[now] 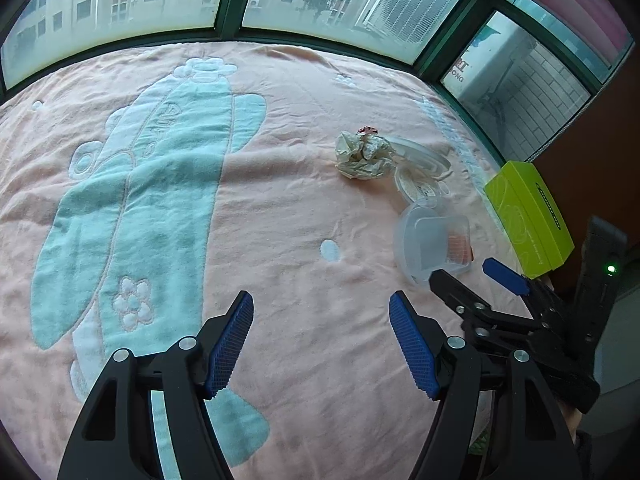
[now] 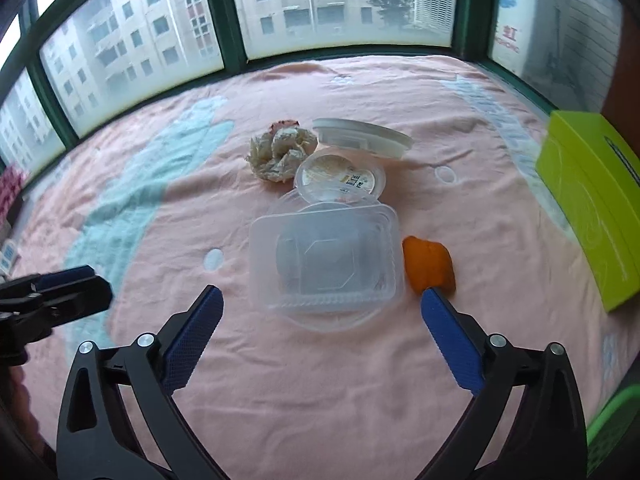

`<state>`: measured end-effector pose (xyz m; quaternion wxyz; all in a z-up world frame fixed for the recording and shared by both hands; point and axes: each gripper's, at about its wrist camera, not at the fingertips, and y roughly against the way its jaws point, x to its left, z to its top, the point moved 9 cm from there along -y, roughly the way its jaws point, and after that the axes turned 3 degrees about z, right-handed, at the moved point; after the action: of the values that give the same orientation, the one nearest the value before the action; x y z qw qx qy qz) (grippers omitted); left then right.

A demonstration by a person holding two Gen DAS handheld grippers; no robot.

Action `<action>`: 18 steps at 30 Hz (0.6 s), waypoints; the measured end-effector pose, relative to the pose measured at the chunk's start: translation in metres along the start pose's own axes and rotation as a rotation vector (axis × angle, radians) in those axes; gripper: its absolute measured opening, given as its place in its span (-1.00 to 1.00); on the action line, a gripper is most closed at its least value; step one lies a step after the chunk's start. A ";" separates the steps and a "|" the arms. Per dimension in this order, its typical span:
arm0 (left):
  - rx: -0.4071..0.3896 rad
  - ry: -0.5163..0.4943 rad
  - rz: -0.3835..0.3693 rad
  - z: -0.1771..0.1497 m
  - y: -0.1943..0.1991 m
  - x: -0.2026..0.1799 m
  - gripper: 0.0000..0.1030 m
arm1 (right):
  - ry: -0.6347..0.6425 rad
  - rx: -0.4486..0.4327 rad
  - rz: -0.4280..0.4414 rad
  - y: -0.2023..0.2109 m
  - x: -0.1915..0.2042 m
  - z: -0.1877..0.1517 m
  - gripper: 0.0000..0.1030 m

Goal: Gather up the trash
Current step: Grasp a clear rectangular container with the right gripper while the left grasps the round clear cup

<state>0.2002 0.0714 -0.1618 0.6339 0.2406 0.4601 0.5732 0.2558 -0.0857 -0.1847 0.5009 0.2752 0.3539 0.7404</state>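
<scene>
Crumpled paper wad (image 2: 282, 153) beside clear rectangular plastic tray (image 2: 325, 264).

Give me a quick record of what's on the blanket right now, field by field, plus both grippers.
surface: pink blanket with teal pattern
trash: crumpled paper; white lid; round clear lid; clear plastic container; orange piece
other: green box at right
left gripper: open, empty, over bare blanket
right gripper: open, empty, facing the clear container
</scene>
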 end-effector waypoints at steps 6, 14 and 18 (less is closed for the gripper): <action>0.016 0.009 0.002 0.002 -0.009 0.005 0.32 | 0.019 0.020 -0.014 -0.016 -0.002 0.002 0.91; 0.029 0.016 0.004 0.001 -0.016 0.009 0.32 | 0.000 0.033 -0.013 -0.022 -0.006 0.002 0.77; 0.026 0.008 0.003 0.002 -0.016 0.007 0.32 | -0.021 0.028 -0.010 -0.018 -0.008 0.001 0.71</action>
<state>0.2096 0.0752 -0.1759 0.6278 0.2473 0.4697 0.5693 0.2697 -0.0885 -0.1989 0.5044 0.2879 0.3605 0.7299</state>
